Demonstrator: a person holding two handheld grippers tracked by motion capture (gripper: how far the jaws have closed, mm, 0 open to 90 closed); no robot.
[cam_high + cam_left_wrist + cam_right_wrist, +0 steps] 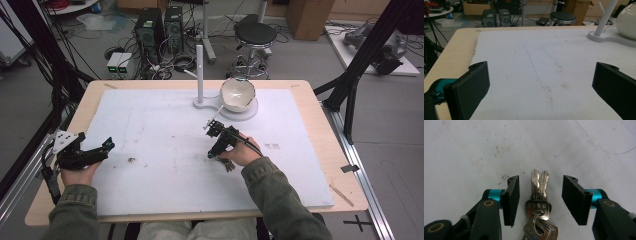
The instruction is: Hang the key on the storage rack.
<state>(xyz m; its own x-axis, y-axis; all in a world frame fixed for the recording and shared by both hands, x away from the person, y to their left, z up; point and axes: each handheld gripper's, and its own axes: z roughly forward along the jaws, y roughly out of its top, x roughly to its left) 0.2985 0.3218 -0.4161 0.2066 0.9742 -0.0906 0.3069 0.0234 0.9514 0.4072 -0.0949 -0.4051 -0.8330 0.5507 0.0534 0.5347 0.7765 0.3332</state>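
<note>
The wooden tabletop is the biggest thing here, and a white mat covers most of it. The mat has some small brown stains and thin scratches.

At the far edge of the mat stands a white stand with a straight post, and its flat base is touching the mat. A white bowl sits tilted on the same base, just beside the post, with its opening turned toward the person. In the left gripper view the post and the round side of the bowl are at the upper right.

The left hand-held gripper lies low at the left side of the mat, well apart from the other things. Its jaws stand wide open and there is only bare mat between them.

The right hand-held gripper is near the middle of the mat, pointing down at it. Its jaws are partly open, and there is a clear gap on each side, so the pads do not press on anything.

A small bunch of keys lies flat on the mat directly between these jaws. Two keys lie side by side with their blades pointing away from the gripper, and a metal ring joins them to more keys lower down.
</note>
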